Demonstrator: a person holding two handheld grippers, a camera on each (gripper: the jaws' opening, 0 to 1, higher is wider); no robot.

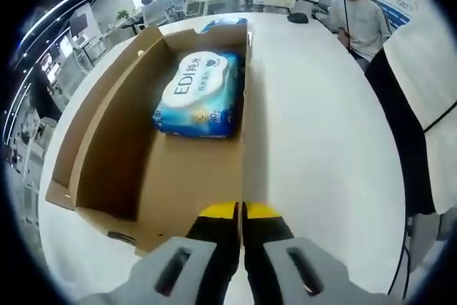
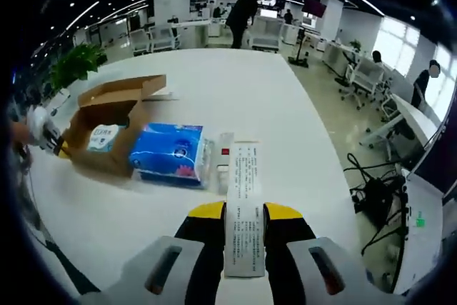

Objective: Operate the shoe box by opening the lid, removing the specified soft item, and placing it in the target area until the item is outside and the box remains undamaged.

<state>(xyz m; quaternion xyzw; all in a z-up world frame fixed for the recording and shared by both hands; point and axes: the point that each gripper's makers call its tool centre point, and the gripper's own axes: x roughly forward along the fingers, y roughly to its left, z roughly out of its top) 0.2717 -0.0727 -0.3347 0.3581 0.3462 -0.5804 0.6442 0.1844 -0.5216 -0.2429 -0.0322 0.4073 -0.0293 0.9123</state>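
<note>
The left gripper (image 1: 240,210) is sitting with its 2 yellow-tipped jaws pressed together on the near wall of the open cardboard shoe box (image 1: 107,148), pinching the thin edge between them. Straight ahead of those jaws, toward the far end of the box floor, a white and blue pack of wipes (image 1: 196,94) is lying flat inside.

The right gripper (image 2: 245,212) is holding a flat clear packet with a white printed label (image 2: 243,208); its jaws are closed against the packet's 2 sides. Ahead of this gripper and to its left, a blue soft pack of tissues (image 2: 168,153) is resting on the white table (image 2: 235,98), just beside the shoe box (image 2: 107,116). The left gripper (image 2: 61,149) is showing at the box's far left edge.
</note>
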